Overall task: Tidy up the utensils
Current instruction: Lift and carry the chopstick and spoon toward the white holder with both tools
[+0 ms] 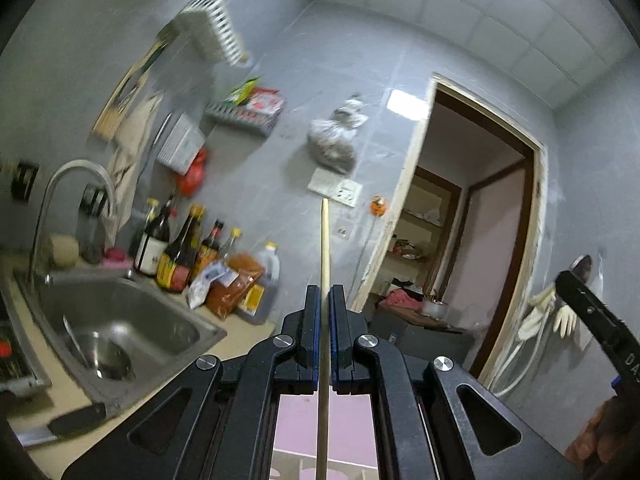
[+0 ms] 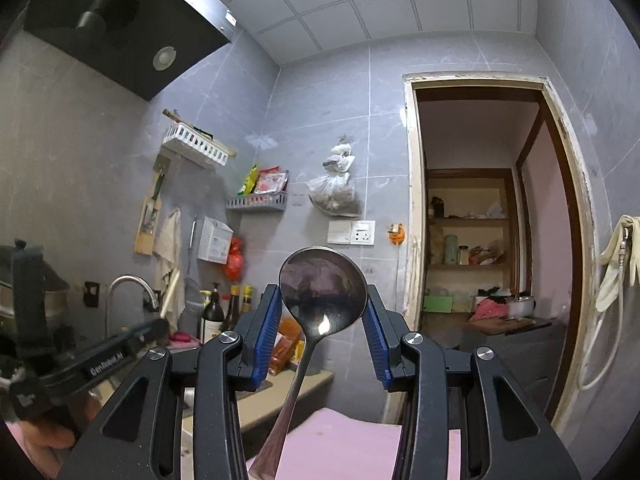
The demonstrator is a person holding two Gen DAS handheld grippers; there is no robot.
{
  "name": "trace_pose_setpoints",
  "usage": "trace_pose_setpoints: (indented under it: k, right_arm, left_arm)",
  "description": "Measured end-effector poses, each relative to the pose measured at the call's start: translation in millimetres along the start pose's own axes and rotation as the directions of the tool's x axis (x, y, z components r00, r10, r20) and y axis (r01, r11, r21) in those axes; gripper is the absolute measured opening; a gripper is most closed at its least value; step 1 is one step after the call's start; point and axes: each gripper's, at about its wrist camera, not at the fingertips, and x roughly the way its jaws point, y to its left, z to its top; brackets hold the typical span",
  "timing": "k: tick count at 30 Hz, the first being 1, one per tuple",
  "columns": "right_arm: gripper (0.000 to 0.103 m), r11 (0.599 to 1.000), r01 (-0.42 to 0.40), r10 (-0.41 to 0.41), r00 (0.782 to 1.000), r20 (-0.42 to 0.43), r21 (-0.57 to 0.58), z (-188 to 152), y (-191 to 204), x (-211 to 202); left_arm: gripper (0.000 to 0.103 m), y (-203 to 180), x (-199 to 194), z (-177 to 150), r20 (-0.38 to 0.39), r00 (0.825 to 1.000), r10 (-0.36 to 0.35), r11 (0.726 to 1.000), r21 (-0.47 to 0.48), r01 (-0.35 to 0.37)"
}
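Left gripper point(image 1: 325, 292) points level, jaws closed to a sliver on a thin chopstick point(image 1: 325, 240); right gripper point(image 2: 323, 304) tilts slightly upward, pads clamping a metal spoon point(image 2: 322, 288) at its bowl

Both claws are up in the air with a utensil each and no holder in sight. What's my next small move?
Probably tilt both claws down to find a holder. The left claw is shut on a chopstick, the right claw grips a spoon by its bowl, and both views show only walls, sink and doorway.
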Motion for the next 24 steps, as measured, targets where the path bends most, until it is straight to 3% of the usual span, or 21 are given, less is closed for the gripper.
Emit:
trace_pose_setpoints:
  k: [9,17,24]
  right_arm:
    - [0.038,0.999,0.027,-0.027,1.0,0.004,-0.034,-3,2,15]
    - [0.038,0.999,0.048,-0.047,0.998,-0.048,0.022,-31,-15,28]
    - [0.038,0.997,0.022,-0.014,0.995,-0.101,0.079,-53,-19,37]
  left_arm:
    - [0.002,10,-4,1,0.032,0.999,0.026,0.999,-0.028,-0.025]
    - [0.002,8,6,-11,0.035,0.998,0.044,0.999,-0.015,-0.044]
    - [0.002,6,13,-25,0.023,0.998,0.065,0.998,-0.003,-0.065]
